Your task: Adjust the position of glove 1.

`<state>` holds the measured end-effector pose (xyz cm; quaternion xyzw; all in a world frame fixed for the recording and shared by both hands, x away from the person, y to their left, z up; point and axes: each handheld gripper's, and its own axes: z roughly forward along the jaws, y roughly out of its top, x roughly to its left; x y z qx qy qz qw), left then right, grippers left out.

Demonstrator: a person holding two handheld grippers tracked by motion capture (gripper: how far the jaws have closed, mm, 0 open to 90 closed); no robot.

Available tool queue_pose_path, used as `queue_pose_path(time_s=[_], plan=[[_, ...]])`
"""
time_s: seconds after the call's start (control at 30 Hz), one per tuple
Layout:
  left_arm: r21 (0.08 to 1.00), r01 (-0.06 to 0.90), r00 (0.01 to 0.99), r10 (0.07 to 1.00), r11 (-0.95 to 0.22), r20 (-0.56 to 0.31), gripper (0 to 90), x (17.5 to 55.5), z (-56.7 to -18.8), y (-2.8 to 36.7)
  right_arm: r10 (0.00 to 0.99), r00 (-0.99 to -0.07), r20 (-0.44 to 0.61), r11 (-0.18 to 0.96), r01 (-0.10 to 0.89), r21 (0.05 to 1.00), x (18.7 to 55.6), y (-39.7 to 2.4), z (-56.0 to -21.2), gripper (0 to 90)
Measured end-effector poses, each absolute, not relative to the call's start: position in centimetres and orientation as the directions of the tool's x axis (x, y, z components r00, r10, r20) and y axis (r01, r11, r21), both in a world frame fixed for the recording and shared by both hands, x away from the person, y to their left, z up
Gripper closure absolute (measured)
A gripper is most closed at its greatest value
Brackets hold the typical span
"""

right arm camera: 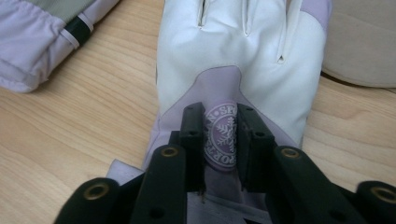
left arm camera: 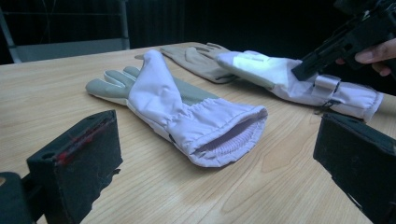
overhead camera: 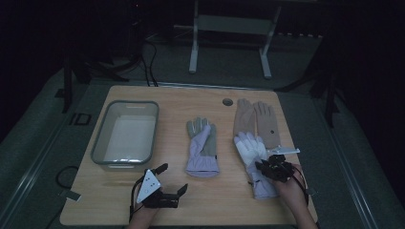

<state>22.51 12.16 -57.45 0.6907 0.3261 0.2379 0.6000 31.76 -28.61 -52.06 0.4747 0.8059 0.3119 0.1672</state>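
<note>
A white and lilac glove (overhead camera: 249,151) lies palm-side flat at the table's right, fingers pointing away. My right gripper (overhead camera: 266,167) is down on its wrist part. In the right gripper view the jaws (right arm camera: 219,116) are shut on a raised fold of that glove (right arm camera: 238,51), pinching its round snowflake badge. A second lilac glove with a grey palm (overhead camera: 203,148) lies in the middle, its cuff (left arm camera: 224,135) open toward my left gripper (overhead camera: 172,178). That gripper is open and holds nothing, just above the near left of the table.
A pair of tan gloves (overhead camera: 255,121) lies behind the white glove, partly under it. A clear plastic bin (overhead camera: 98,143) stands at the left of the table. A round cable hole (overhead camera: 228,101) sits near the far edge. A metal stand (overhead camera: 193,57) is on the floor beyond.
</note>
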Motion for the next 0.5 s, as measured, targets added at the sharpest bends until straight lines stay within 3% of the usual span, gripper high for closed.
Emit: queue_pose_path(time_s=[0.5], plan=[[0.984, 0.164, 0.675, 0.736, -0.075, -0.057, 1.1, 22.5, -57.5, 12.1, 0.922, -0.388, -0.022, 0.278, 0.618, 0.736, 30.9, -25.9, -47.4, 75.3]])
